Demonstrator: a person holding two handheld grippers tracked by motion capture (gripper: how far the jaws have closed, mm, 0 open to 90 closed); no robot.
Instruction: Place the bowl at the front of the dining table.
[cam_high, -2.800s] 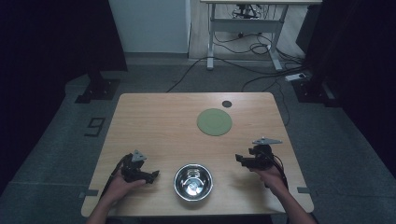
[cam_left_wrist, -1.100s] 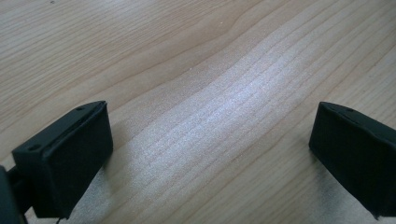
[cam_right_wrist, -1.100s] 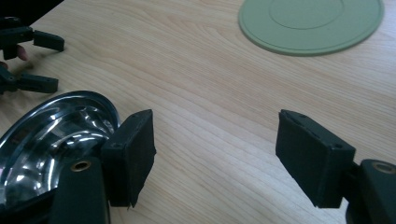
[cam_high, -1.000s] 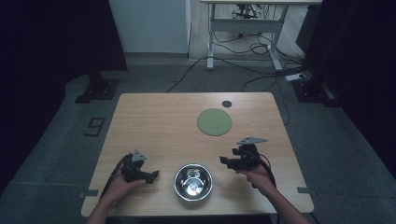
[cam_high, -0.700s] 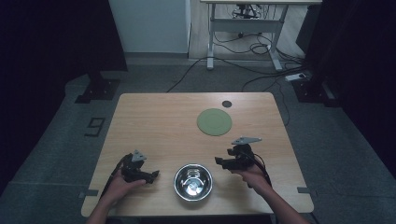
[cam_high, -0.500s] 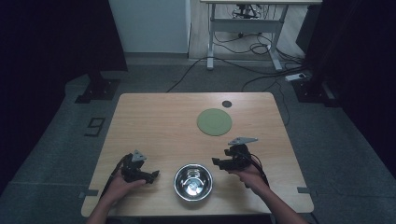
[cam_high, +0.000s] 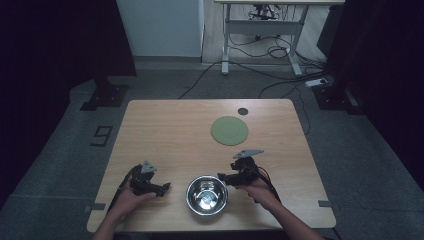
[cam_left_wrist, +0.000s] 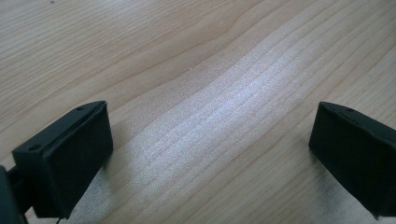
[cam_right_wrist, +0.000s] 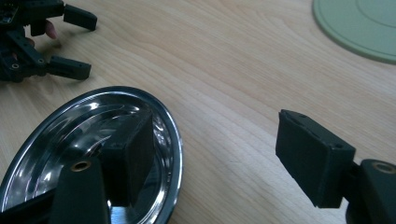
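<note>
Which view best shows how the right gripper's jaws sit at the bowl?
The right gripper view: the right gripper straddles the bowl rim, one jaw inside, one outside. The high view shows them close.

Bare table (cam_high: 170, 135) beyond the bowl (cam_high: 206, 194)

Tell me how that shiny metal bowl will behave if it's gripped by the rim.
The metal bowl looks thin and polished, so it is probably stiff, light and rather slippery between the pads. The right gripper straddles its rim, one jaw inside and one outside, still open. Lifted from one side, it may tilt or slide on the smooth wooden table.
</note>
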